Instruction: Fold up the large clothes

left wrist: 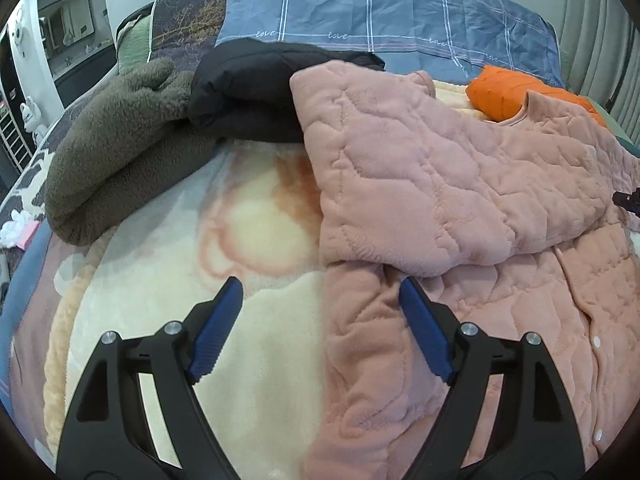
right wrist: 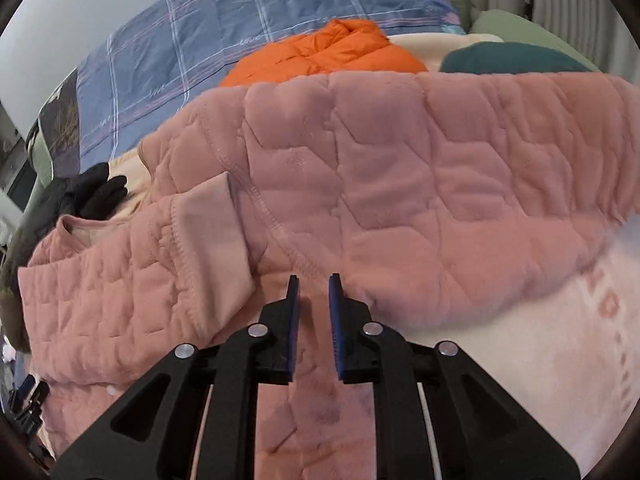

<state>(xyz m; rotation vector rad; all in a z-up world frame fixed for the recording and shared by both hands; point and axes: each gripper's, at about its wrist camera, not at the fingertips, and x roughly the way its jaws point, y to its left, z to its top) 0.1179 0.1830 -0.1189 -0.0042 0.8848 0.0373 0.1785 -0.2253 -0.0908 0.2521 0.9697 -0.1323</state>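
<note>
A pink quilted jacket [left wrist: 460, 184] lies spread on the cream blanket [left wrist: 168, 280] covering the bed, plush and stitched in wavy panels, one sleeve [left wrist: 400, 168] folded across its snap-buttoned front. Its length runs across the bed, collar towards the orange jacket [left wrist: 504, 92]. The left gripper [left wrist: 322, 304] hovers with fingers wide apart over the jacket's edge, gripping nothing. The right gripper [right wrist: 314, 292] has its fingers nearly together above the fabric, nothing pinched.
</note>
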